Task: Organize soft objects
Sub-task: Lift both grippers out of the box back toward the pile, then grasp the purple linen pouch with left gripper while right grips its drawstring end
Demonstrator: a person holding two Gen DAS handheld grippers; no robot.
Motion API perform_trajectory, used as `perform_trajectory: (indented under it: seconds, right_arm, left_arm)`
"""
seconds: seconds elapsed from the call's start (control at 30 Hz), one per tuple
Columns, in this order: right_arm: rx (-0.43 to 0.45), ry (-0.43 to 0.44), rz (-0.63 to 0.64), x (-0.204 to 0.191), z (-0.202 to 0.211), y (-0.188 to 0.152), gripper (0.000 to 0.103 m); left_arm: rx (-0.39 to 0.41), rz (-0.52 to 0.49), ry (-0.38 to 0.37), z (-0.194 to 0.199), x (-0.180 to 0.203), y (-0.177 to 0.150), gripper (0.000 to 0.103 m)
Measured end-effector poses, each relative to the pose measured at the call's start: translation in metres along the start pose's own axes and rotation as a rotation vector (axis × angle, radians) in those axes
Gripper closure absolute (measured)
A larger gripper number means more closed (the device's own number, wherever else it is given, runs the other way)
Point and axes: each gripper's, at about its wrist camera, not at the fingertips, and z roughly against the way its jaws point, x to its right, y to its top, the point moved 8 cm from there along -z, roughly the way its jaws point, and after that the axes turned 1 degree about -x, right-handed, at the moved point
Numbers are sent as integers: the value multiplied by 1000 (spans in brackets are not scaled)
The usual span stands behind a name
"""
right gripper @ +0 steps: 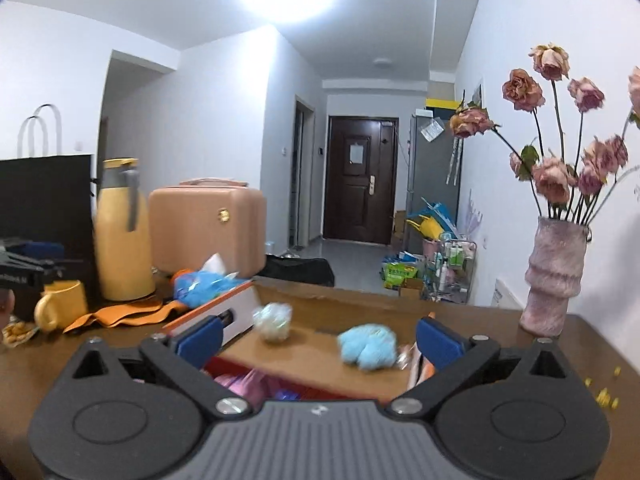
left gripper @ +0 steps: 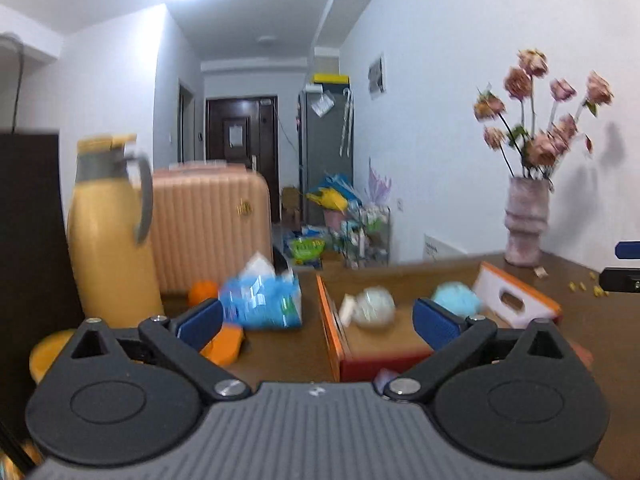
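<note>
An open box with orange edges and white flaps (left gripper: 516, 300) stands on the brown table. A white puff (left gripper: 374, 306) and a light blue puff (left gripper: 458, 298) lie on its brown cardboard inside. My left gripper (left gripper: 318, 322) hangs open in front of the box with nothing between its blue pads. In the right wrist view the white puff (right gripper: 273, 321) and the blue puff (right gripper: 368, 346) lie just beyond my right gripper (right gripper: 319, 340), which is open and empty. Pink soft things (right gripper: 244, 384) show low in the box, partly hidden by the gripper body.
Left of the box are a blue tissue pack (left gripper: 262, 298), an orange (left gripper: 202, 292), a yellow jug (left gripper: 108, 232), a yellow mug (right gripper: 60, 308) and an orange cloth (right gripper: 128, 314). A vase of dried roses (right gripper: 554, 276) stands at the right by the wall. Yellow crumbs (right gripper: 604, 396) dot the table.
</note>
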Motion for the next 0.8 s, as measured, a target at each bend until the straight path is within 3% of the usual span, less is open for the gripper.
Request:
perform_trajectory:
  seconds: [0.2, 0.33, 0.43, 0.7, 0.8]
  right_arm:
    - [-58, 39, -74, -42, 25, -65, 0]
    - [-125, 62, -93, -65, 28, -93, 0]
    - [-159, 47, -87, -68, 22, -98, 0]
    - [-145, 49, -117, -72, 16, -92, 3]
    - [-146, 104, -128, -83, 6, -85, 15]
  left_arm:
    - [-108, 118, -40, 33, 4, -67, 0]
    - [-174, 96, -74, 37, 16, -93, 0]
    - [-170, 73, -72, 34, 15, -94, 0]
    - [-183, 106, -54, 16, 7, -93, 0]
    - [-224, 175, -35, -3, -2, -98, 0]
